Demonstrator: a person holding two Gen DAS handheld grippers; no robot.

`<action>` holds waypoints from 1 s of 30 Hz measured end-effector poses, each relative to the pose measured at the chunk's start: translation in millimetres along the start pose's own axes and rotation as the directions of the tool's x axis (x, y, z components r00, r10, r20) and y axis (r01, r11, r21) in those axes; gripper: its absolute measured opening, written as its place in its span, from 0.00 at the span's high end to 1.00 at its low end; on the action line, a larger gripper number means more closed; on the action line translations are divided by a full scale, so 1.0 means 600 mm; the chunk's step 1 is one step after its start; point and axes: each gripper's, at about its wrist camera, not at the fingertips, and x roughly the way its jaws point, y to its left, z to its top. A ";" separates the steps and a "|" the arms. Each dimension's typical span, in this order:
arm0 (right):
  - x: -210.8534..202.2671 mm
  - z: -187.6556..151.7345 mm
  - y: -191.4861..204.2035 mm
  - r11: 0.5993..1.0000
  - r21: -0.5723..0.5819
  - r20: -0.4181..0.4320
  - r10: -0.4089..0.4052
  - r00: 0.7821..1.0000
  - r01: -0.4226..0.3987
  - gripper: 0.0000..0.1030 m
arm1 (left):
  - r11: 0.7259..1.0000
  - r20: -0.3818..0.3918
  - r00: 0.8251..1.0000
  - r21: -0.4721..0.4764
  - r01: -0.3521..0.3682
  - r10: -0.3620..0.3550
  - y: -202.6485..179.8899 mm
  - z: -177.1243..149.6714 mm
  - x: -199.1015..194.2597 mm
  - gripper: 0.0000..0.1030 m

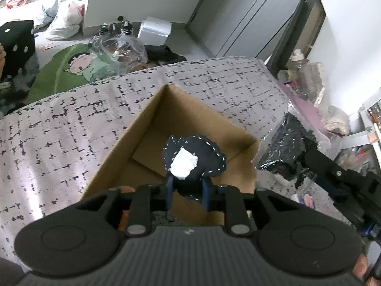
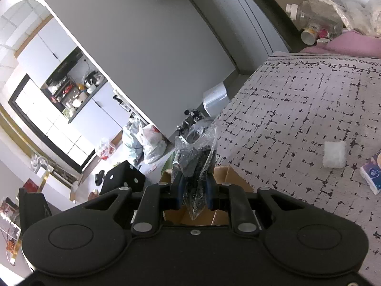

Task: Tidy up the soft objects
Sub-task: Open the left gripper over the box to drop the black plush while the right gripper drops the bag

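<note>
One soft piece: you had the dark stuffed toy (image 1: pixel 194 157), white-stitched round its edge with a white patch on it, hanging over the open cardboard box (image 1: pixel 238 128).
Where it was: above the box's inside, not resting on the floor of the box as far as the left wrist view showed.
Left gripper (image 1: pixel 188 190): your jaws were clenched on the toy's lower end, the two blue fingers (image 1: pixel 170 190) pinching it from either side.
Right gripper (image 2: pixel 195 190): your jaws were clamped on a clear plastic bag (image 2: pixel 195 152) with dark contents, held up near the box's edge.
Surface: the box sat on a bed or mattress under a grey patterned cover (image 1: pixel 71 124); no bench was in sight.
Doing the step well: you would have done best to carry the toy low into the box's middle before letting go, so it dropped flat and cleared the walls, and to keep the bag aside so it did not snag.
Further out: a white pad (image 2: pixel 334 155) and a tissue packet (image 2: pixel 371 174) lay on the cover, well apart from the box.
Hard to make out: the toy's underside and the pads' exact contact were hidden by the toy itself; the bag's contents were too crumpled to name; the box's near wall was cut off behind your gripper.
</note>
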 end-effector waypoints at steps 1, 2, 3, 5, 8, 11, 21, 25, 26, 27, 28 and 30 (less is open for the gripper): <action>0.004 -0.001 0.001 1.000 -0.003 -0.006 -0.002 1.000 0.001 0.82 | 1.000 0.006 1.000 0.003 -0.010 0.010 0.002 0.001 0.000 0.78; 0.008 -0.001 0.003 1.000 -0.005 -0.013 -0.002 1.000 0.002 0.82 | 1.000 0.007 1.000 0.004 -0.019 0.019 0.004 0.003 0.001 0.78; 0.011 -0.003 0.006 1.000 -0.009 -0.019 -0.003 1.000 0.003 0.82 | 1.000 0.003 1.000 0.005 -0.022 0.022 0.006 0.004 0.002 0.77; 0.017 -0.006 0.011 1.000 -0.020 -0.029 -0.005 1.000 0.004 0.82 | 1.000 -0.010 1.000 0.001 -0.020 0.020 0.011 0.008 0.003 0.72; 0.023 -0.011 0.021 0.999 -0.036 -0.046 -0.006 0.999 0.004 0.82 | 0.999 -0.018 0.999 -0.033 -0.040 0.039 0.017 0.015 -0.003 0.63; 0.028 -0.017 0.027 0.998 -0.058 -0.065 -0.009 0.998 0.006 0.82 | 0.999 0.013 0.999 -0.028 -0.046 0.046 0.015 0.019 -0.018 0.55; 0.035 -0.032 0.046 0.995 -0.099 -0.113 0.001 0.994 -0.012 0.77 | 0.997 0.030 0.997 -0.010 -0.077 0.077 0.011 0.023 -0.050 0.42; 0.019 -0.029 0.050 0.995 -0.093 -0.092 0.013 0.996 -0.021 0.64 | 0.997 0.033 0.996 -0.002 -0.082 0.082 0.004 0.019 -0.064 0.32; 0.012 -0.027 0.049 0.996 -0.087 -0.083 0.014 0.996 -0.021 0.58 | 0.997 0.037 0.996 0.000 -0.079 0.079 0.002 0.018 -0.067 0.30; 0.008 -0.024 0.048 0.996 -0.082 -0.073 0.012 0.997 -0.018 0.56 | 0.997 0.040 0.996 0.005 -0.078 0.078 -0.002 0.017 -0.071 0.28; 0.002 -0.021 0.046 0.997 -0.077 -0.065 0.008 0.998 -0.013 0.53 | 0.997 0.042 0.996 0.008 -0.079 0.079 -0.005 0.016 -0.074 0.26; -0.011 -0.016 0.041 0.998 -0.061 -0.052 0.006 0.999 -0.009 0.50 | 0.996 0.046 0.995 0.015 -0.084 0.084 -0.014 0.014 -0.080 0.21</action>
